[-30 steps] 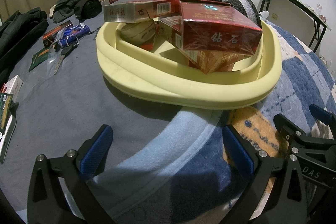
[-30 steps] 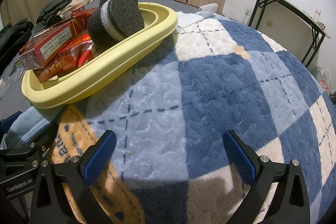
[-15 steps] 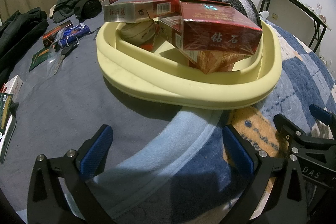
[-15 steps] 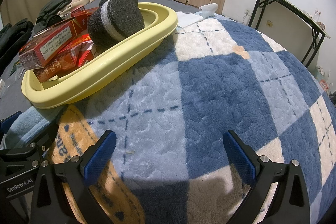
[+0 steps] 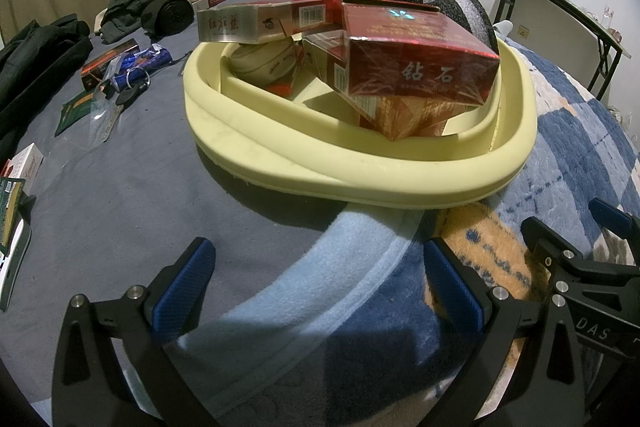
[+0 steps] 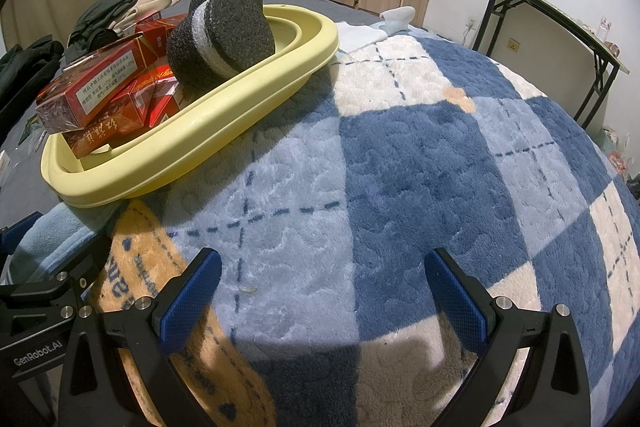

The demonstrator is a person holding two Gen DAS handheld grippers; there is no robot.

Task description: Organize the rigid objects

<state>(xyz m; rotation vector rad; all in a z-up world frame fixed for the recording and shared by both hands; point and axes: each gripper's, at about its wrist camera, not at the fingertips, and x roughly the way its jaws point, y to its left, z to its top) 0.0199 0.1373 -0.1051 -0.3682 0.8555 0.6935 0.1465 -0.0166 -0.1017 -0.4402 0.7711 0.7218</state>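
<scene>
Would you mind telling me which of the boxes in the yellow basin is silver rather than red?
The long box perched across the basin's far-left rim, above the white jar: its near end is silver with red characters.

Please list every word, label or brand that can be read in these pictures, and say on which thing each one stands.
"钻石": side of the top red box in the yellow basin.
"GenRobot.AI": body of the left gripper, seen from the right wrist.
"DAS", cut off: body of the right gripper, seen from the left wrist.
Silver-red box: red characters, blurred.
Small print and barcodes on the other boxes: too small.
</scene>
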